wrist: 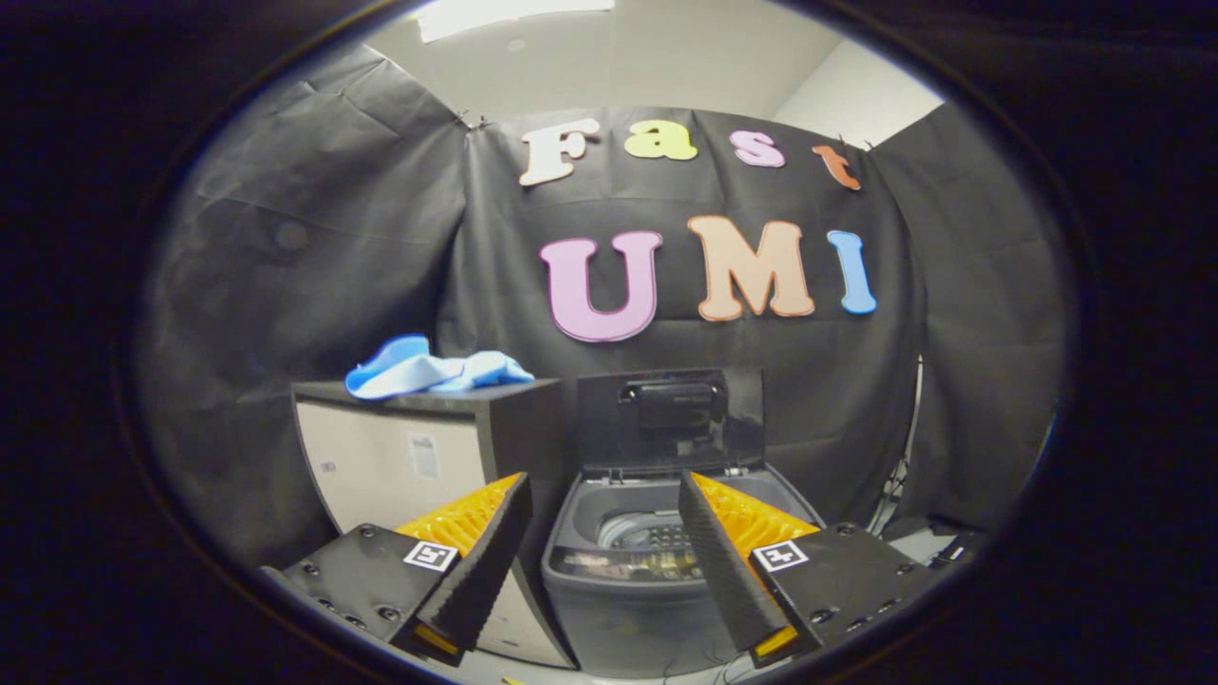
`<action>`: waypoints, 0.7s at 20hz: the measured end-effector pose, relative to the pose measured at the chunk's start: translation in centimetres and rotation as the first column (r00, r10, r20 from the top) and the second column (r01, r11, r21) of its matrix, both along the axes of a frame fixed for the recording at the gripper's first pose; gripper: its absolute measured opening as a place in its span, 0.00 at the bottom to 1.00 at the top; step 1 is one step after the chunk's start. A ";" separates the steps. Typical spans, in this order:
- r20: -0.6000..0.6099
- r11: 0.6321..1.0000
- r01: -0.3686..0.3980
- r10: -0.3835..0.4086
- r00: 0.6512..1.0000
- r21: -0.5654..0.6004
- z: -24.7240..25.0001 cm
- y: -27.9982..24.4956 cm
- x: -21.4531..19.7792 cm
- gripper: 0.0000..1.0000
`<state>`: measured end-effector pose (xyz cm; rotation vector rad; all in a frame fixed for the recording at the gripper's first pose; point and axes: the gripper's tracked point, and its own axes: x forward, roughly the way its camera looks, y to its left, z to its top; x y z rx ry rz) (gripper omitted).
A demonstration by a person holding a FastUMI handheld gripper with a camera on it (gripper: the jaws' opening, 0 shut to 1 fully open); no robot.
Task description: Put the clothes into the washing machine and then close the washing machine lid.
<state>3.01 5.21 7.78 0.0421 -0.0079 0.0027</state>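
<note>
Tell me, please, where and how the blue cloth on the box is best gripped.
Probably from above, at the raised fold at the left end of the blue cloth: it lies bunched on the box left of the washing machine. The open gripper holds nothing.

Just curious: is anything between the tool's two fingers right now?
Nothing is held. In the gripper view, the open tool frames the washing machine beyond, its lid up.

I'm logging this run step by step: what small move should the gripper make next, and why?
Probably swing up and toward the blue cloth lying on top of the box beside the washing machine. The gripper is open and holds nothing, the washing machine lid already stands up, and the cloth has not been picked up, so reaching it comes first.
</note>
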 end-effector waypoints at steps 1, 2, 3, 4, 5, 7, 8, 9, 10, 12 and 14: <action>0.004 1.000 0.004 -0.004 1.000 -0.002 1.3 0.9 0.8 0.97; 0.002 1.000 0.013 -0.013 1.000 -0.008 2.6 1.8 1.8 0.97; -0.007 1.000 0.017 -0.017 1.000 -0.014 3.7 2.8 2.9 0.97; -0.024 1.000 0.003 -0.004 1.000 -0.016 4.7 4.1 4.1 0.97; -0.038 1.000 -0.023 0.022 0.999 -0.011 5.7 5.8 5.4 0.97; -0.047 0.997 -0.078 0.079 0.996 0.012 8.1 9.1 8.2 0.97; -0.046 0.995 -0.101 0.101 0.994 0.013 9.3 10.4 9.6 0.97; -0.049 0.992 -0.122 0.122 0.991 0.004 10.2 11.8 10.9 0.97; -0.052 0.989 -0.150 0.149 0.987 -0.015 11.1 13.2 12.3 0.97; -0.078 0.976 -0.212 0.207 0.975 -0.055 12.3 16.2 15.6 0.97; -0.112 0.968 -0.239 0.230 0.967 -0.077 12.6 18.3 18.9 0.97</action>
